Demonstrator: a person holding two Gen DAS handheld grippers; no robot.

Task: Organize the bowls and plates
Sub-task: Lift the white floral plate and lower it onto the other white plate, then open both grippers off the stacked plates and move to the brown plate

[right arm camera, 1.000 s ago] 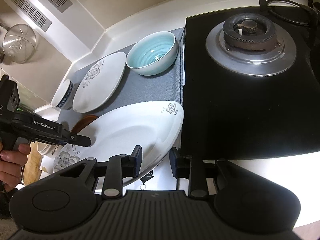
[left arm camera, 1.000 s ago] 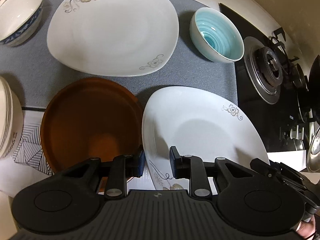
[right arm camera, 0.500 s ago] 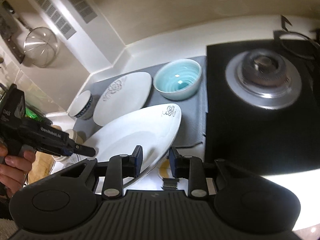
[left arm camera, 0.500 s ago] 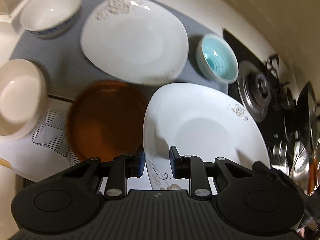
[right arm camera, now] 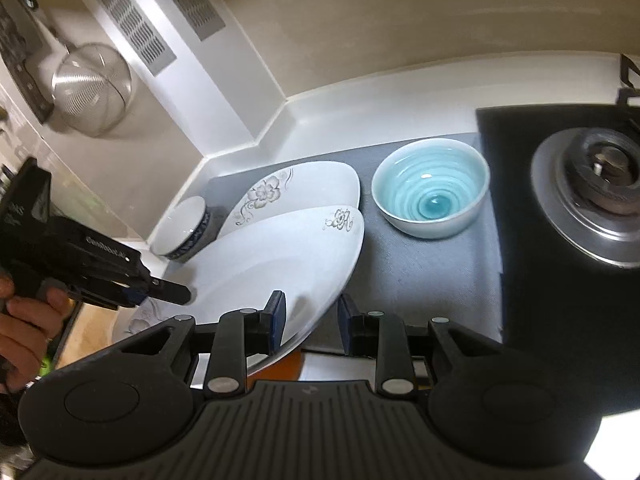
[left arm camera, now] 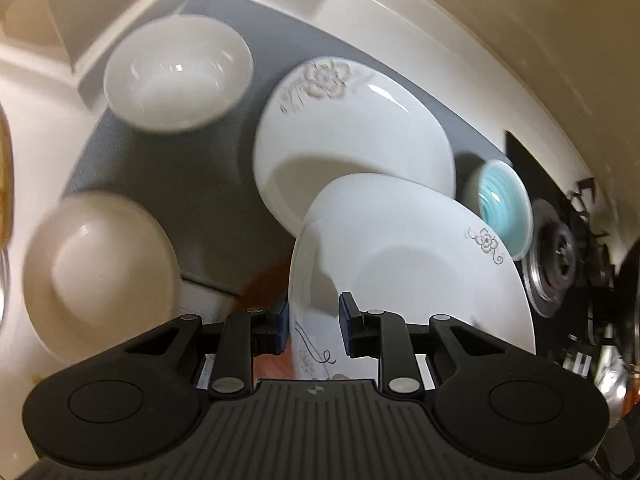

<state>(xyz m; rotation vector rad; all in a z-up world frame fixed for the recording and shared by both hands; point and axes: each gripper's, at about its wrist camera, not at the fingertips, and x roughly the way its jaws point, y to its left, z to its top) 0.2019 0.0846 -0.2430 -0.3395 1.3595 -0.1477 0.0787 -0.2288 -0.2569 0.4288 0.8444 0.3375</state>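
Observation:
Both grippers hold one white floral plate [left arm camera: 408,264] by opposite rims, lifted above the counter. My left gripper [left arm camera: 313,330] is shut on its near rim. My right gripper [right arm camera: 311,318] is shut on its other rim [right arm camera: 280,272], and the left gripper [right arm camera: 100,268] shows at the left there. A second floral plate [left arm camera: 352,148] lies on the grey mat [left arm camera: 192,184] and is partly under the held one. A teal bowl [right arm camera: 431,194] sits right of the plates. A blue-rimmed white bowl [left arm camera: 178,74] stands at the mat's far left. The brown plate [left arm camera: 266,280] is mostly hidden below.
A cream bowl [left arm camera: 100,268] stands at the left off the mat. The black gas hob with its burner [right arm camera: 596,188] is to the right. A metal strainer [right arm camera: 92,88] hangs on the wall at the left. The wall corner lies behind the mat.
The held plate has risen and moved toward the far plate, now overlapping it. Both grippers moved with it; the brown plate has dropped out of view beneath.

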